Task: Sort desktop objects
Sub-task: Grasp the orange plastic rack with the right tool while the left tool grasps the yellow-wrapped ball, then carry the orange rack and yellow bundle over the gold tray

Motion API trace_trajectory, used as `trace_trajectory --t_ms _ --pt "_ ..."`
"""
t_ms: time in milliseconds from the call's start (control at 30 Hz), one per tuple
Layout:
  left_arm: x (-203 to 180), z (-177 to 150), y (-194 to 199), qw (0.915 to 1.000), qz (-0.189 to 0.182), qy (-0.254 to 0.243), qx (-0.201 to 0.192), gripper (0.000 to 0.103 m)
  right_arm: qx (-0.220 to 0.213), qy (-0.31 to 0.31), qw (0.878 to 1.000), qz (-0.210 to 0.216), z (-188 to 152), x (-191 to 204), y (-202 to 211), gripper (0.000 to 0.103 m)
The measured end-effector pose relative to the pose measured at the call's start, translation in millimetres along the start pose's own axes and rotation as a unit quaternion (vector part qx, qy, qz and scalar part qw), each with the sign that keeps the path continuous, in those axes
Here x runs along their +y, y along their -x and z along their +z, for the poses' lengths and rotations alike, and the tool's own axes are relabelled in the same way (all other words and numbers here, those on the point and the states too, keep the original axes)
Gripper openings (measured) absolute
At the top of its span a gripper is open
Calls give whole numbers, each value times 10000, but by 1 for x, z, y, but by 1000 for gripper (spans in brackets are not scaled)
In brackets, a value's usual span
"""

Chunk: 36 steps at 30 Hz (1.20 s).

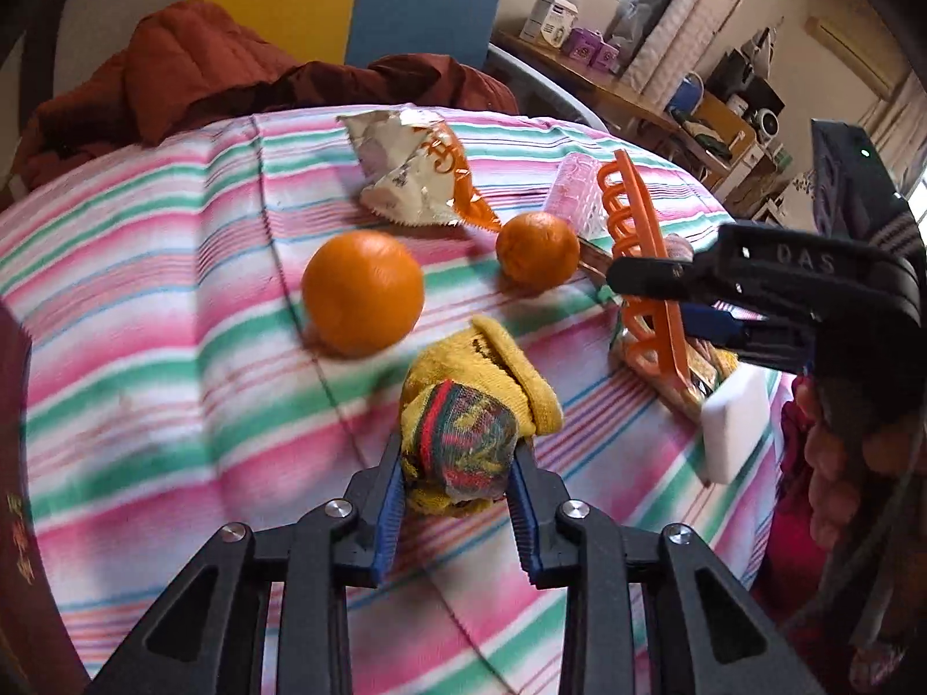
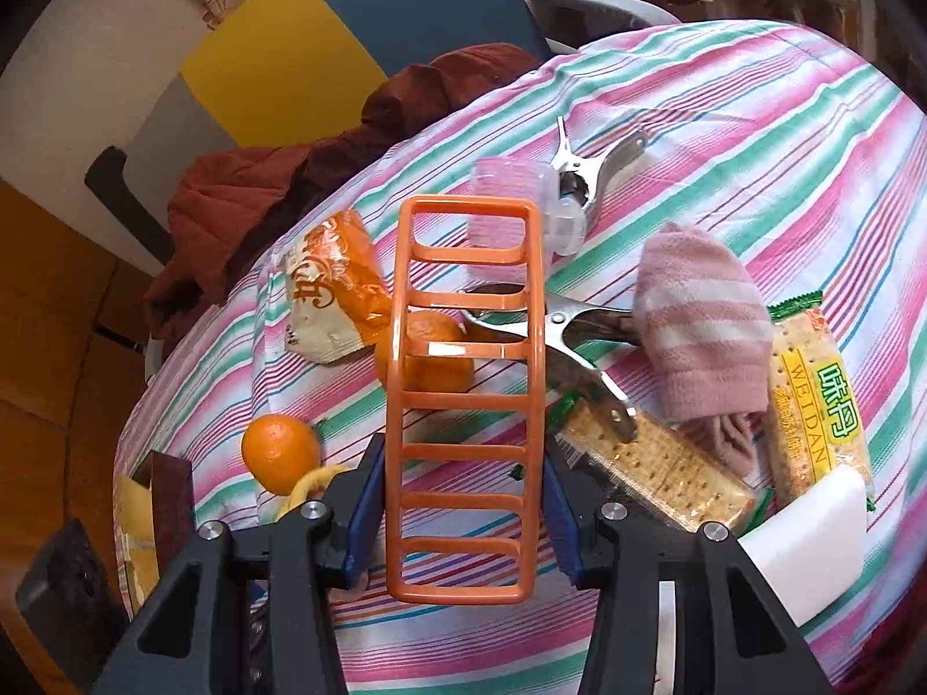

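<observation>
The left claw (image 1: 457,475) gripped a rolled yellow knitted sock (image 1: 472,411) on the striped-cloth bench (image 1: 174,347); the right claw (image 2: 463,498) held an orange plastic ladder-shaped rack (image 2: 466,382) upright. Oranges, biscuit packets, clips and a pink sock lay scattered, so sorting seemed barely begun

The left gripper (image 1: 457,472) points steeply down, its blue pads pressed against both sides of a rolled yellow sock (image 1: 463,434). The right gripper (image 2: 463,480) tilts down likewise, its jaws clamped on an orange plastic rack (image 2: 466,399).
</observation>
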State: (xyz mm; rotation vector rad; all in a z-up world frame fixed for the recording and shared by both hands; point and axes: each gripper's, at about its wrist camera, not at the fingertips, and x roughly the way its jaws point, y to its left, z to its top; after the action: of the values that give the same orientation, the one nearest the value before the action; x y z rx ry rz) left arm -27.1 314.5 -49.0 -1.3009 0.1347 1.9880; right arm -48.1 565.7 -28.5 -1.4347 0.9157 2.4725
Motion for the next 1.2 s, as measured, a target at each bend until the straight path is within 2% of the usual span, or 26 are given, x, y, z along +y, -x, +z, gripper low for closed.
trace_trajectory --t_ms 167,300,567,733,967,1200 --pt "23 -22 24 9989 -57 411 -211 31 147 310 9992 205 -6 16 -5 49" --pt "41 -33 44 9974 -91 618 -361 31 202 744 9968 207 -14 33 -8 49" --pt "66 -59 74 9948 -202 847 -522 31 585 1334 9891 229 -49 70 -18 49" --pt "83 -76 108 9921 -194 949 -798 31 698 1557 9825 744 -76 109 -5 49" --pt "131 -97 168 9820 84 1344 -1321 31 953 2143 9629 1337 -122 192 -3 49" --pt "206 -119 221 9621 619 1990 -1758 31 1306 2634 9420 1617 -160 273 -23 49"
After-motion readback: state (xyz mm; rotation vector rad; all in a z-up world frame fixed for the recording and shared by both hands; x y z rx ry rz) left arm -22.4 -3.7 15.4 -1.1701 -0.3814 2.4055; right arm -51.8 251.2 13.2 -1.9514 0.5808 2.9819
